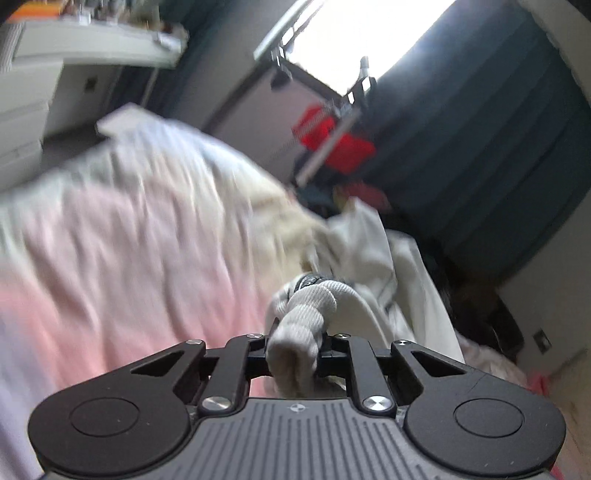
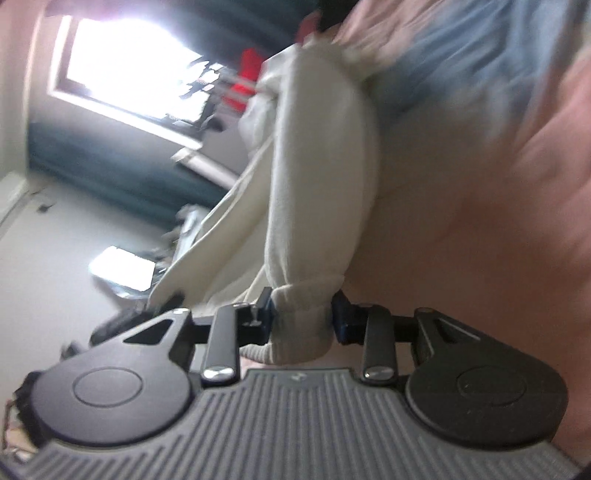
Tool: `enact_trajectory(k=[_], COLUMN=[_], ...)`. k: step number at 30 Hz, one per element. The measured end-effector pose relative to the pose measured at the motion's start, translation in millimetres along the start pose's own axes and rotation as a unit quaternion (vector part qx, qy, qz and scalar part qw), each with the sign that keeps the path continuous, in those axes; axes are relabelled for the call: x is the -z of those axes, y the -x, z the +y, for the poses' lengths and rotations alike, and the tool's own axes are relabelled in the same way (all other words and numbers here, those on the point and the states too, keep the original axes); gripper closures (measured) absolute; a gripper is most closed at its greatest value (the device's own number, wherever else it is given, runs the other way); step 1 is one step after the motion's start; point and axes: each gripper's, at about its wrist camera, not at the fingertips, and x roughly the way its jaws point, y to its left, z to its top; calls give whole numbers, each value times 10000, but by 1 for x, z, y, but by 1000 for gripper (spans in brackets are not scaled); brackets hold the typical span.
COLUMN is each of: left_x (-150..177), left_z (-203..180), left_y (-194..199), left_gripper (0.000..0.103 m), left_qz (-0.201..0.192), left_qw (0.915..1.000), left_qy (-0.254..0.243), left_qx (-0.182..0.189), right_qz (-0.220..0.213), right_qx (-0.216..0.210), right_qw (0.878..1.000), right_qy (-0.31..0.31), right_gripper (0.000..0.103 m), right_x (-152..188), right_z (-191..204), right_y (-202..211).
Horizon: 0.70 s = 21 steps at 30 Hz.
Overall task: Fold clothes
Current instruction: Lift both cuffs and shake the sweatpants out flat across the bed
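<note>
A white sweatshirt (image 1: 365, 266) hangs between my two grippers above a bed. My left gripper (image 1: 297, 341) is shut on a ribbed cuff or hem (image 1: 306, 310) of it, bunched between the jaws. In the right wrist view my right gripper (image 2: 301, 319) is shut on a ribbed sleeve cuff (image 2: 303, 325), and the white sleeve (image 2: 317, 177) stretches away from it. Both views are tilted and blurred by motion.
A bed with a pale pink and white cover (image 1: 122, 236) lies under and to the left of the garment; it also shows in the right wrist view (image 2: 498, 184). A bright window (image 1: 354, 33), dark blue curtains (image 1: 480, 140), a drying rack with red clothes (image 1: 332, 140) and a white shelf unit (image 1: 26, 110) stand around.
</note>
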Motion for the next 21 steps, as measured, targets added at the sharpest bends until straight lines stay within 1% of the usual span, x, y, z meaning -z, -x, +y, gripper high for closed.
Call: enact_trajectory(k=[2,4,6,8,10,12,14,16,18,19,20,21], left_x=[-35,-70,-104,-135,-159,-177,-184,-179,-169,-162,-158,-154], left_z=[9,22,38,53,71,93,115,131,140,143,142,139], left_y=[3,5,1,-6,-18,-34,-53,-74,-87,-92,-88,-82], left_gripper=[88,88,88,88,88,88,88,88,88,85,79,75], left_qz=[-199,-389,-594,-763,-816,-761,-669,-552,-501,-490,-497,-508], left_qw=[9994,9975,9935,9876,9819,9782,9752,9725,9718,9717,9709,9700], left_qy=[-113,-168,-242,-342,-389,-350,-302,-367,-439,-480,-533,-589], left_qx=[-252,-569,-936,-1326,-1663,-1901,-2089,-2233,-2264,-2259,-2280,-2304], right_qz=[175,439,697,963,1245,1516,1718,1851,1983,2048,2104,2139], right_qx=[-264,-488,-698,-878,-977,-919,-780,-614,-447,-363,-313,-288], right_qw=[9995,9978,9951,9914,9874,9842,9818,9796,9764,9744,9723,9706], right_qy=[1,-26,-50,-95,-96,37,226,477,728,853,965,1064], right_gripper=[68,68,68,68,68,68,68,67,65,64,63,62], right_x=[22,42,58,74,86,97,103,105,106,107,108,107], right_z=[23,45,64,83,100,116,125,129,133,135,136,134], right_y=[-24,-61,-97,-137,-178,-212,-236,-250,-263,-270,-273,-272])
